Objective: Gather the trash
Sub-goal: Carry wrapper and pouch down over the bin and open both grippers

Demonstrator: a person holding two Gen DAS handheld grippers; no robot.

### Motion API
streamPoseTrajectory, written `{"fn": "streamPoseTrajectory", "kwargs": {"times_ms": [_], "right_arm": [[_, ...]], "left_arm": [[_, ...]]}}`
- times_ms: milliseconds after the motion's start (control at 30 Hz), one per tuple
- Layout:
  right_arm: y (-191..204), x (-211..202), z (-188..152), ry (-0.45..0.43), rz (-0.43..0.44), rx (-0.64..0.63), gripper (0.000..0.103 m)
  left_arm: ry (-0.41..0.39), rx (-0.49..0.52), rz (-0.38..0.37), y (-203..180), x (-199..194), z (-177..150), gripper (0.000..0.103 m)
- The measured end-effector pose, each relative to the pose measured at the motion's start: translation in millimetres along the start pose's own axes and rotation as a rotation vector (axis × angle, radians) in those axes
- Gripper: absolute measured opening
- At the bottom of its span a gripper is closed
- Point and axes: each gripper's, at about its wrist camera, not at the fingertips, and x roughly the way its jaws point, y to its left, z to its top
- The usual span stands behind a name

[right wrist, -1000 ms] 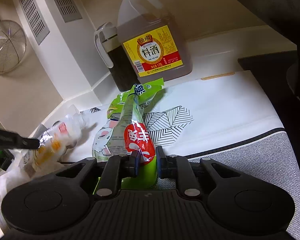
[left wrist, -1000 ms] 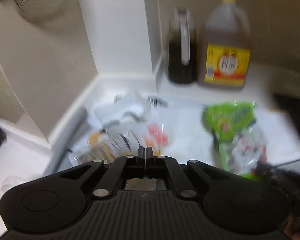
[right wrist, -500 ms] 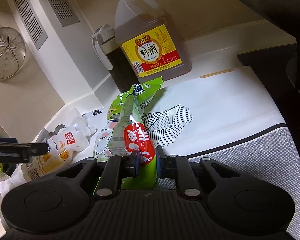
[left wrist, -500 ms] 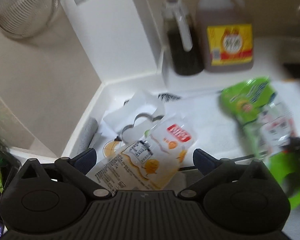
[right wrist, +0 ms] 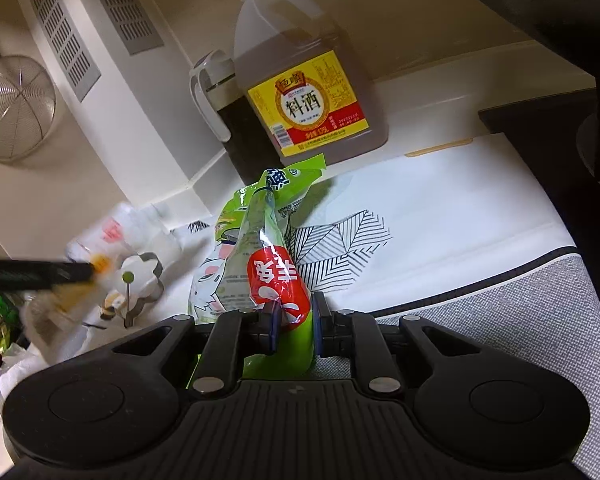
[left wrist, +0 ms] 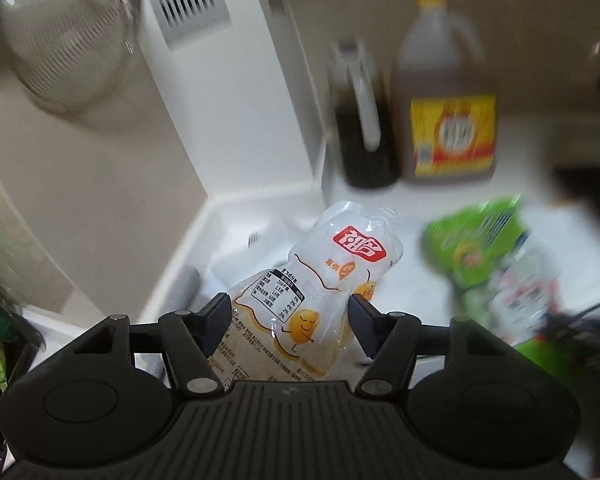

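The left tool stood partly open with a white drink pouch between its fingers, its jaws having just been closing from their widest; whether the pads pressed on the film could not be told from the left wrist view. The pouch rose straight ahead of that tool, spout end farthest out, its lower half between the fingers. The right tool was clamped narrow on a bunch of wrappers, a red-labelled clear one over green ones, which stood up just ahead of its fingertips.

Both catches looked light, soft and crinkly, their glossy film likely to slip. By the look of it, the pouch would be best pinched across its flat lower body, where the left fingers already flanked it, not at the thin spout end; the wrappers were best held gathered, as they were.

Beyond the right tool lay one patterned mat on the surface. Farther out stood one large bottle with a yellow label and, touching it on the left, one dark jug. To the far left one wire strainer hung on the wall, and one flower-shaped metal ring lay near the left tool's finger.
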Motion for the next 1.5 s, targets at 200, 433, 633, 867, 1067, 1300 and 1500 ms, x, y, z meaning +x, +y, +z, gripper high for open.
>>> {"fn": "streamPoseTrajectory", "kwargs": {"times_ms": [200, 433, 633, 867, 1067, 1300, 1500], "right_arm": [[-1, -1, 0, -0.01, 0.011, 0.006, 0.016], [-4, 0, 0, -0.003, 0.018, 0.028, 0.015], [-5, -4, 0, -0.035, 0.039, 0.033, 0.013], [3, -66, -10, -0.129, -0.011, -0.105, 0.012], [24, -113, -19, -0.202, -0.028, -0.268, 0.012], [22, -128, -25, -0.139, -0.018, -0.265, 0.012], [33, -176, -67, 0.008, 0.201, -0.33, 0.012]], "left_arm": [[-0.124, -0.099, 0.002, 16, -73, 10, 0.069], [-0.152, -0.171, 0.088, 45, -156, -43, 0.068], [-0.114, -0.248, 0.193, 71, -234, -121, 0.066], [-0.049, -0.326, 0.226, 66, -308, -204, 0.008], [-0.085, -0.361, 0.182, 61, -300, -235, 0.0], [0.039, -0.425, 0.15, 74, -280, -279, 0.0], [0.111, -0.412, 0.055, 44, -275, -324, 0.059]]}}
